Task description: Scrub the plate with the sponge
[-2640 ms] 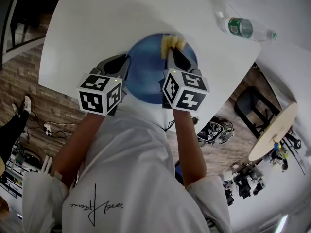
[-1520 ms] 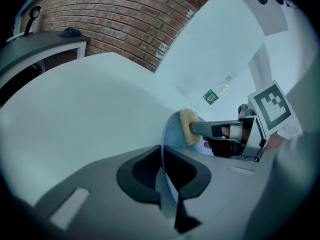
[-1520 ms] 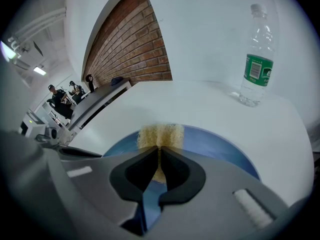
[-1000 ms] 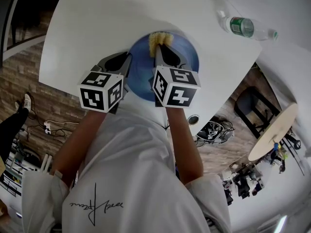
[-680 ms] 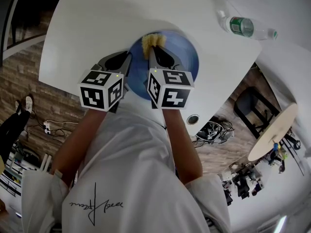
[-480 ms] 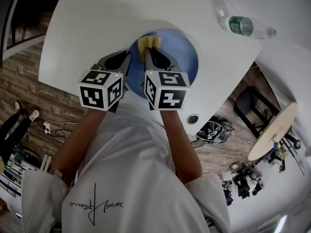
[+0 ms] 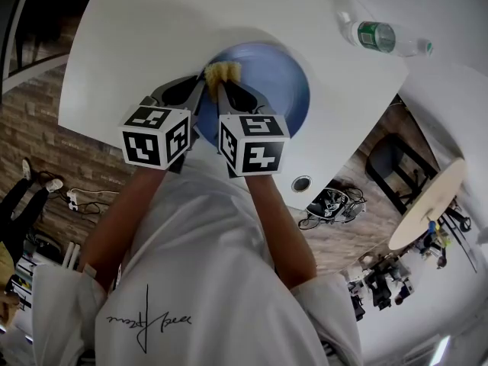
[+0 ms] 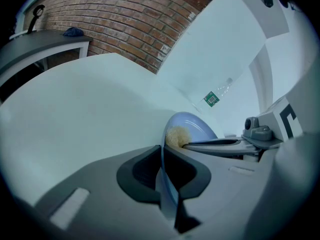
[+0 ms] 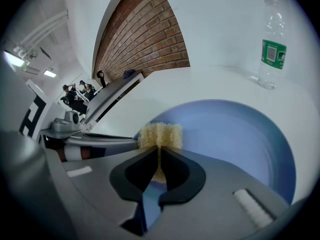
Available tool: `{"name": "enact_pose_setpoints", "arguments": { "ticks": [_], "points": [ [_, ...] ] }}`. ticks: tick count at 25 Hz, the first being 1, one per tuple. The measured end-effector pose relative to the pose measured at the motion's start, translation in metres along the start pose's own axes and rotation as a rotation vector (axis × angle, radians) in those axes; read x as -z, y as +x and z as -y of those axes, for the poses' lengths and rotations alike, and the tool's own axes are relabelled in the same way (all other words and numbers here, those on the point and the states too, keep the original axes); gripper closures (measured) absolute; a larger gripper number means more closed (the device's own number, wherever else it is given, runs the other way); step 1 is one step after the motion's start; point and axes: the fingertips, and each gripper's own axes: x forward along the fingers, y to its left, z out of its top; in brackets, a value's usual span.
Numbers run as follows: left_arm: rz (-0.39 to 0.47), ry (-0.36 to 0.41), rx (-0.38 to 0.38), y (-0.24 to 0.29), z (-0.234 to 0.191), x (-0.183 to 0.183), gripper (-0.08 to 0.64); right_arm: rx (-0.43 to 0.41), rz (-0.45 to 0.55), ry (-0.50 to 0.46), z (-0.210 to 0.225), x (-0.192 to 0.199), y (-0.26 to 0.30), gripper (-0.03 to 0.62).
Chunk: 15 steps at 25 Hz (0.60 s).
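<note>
A blue plate lies on the white table, and my left gripper is shut on its near-left rim. In the left gripper view the plate's rim runs edge-on between that gripper's jaws. My right gripper is shut on a yellow sponge, which presses on the plate's left part, close beside the left gripper. The right gripper view shows the sponge bulging out past the closed jaws of the right gripper onto the plate.
A clear water bottle with a green label lies on the table's far right; it also shows in the right gripper view as the bottle. The table's near edge runs under my arms. A brick wall stands behind.
My right gripper has swept the sponge leftward across the plate's far part, from near the middle to the left rim beside the left gripper. The left gripper has held still.
</note>
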Motion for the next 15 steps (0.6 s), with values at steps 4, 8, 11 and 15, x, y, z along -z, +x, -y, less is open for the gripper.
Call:
{"name": "enact_pose_setpoints", "arguments": {
  "ticks": [4,8,11,15],
  "points": [
    [0.006,-0.003,-0.001,0.002,0.001,-0.001,0.529,-0.018,-0.027,0.024,-0.001,0.009,-0.002,0.568],
    [0.012,0.005,-0.002,0.002,0.002,-0.002,0.529,-0.025,-0.058,0.011,-0.003,0.017,-0.004,0.568],
    [0.015,-0.003,0.004,0.002,0.002,-0.002,0.529,-0.045,-0.056,0.007,-0.005,0.021,-0.003,0.568],
    [0.022,-0.008,0.004,0.003,0.002,-0.002,0.528,-0.072,-0.095,0.049,-0.007,0.027,-0.006,0.568]
  ]
}}
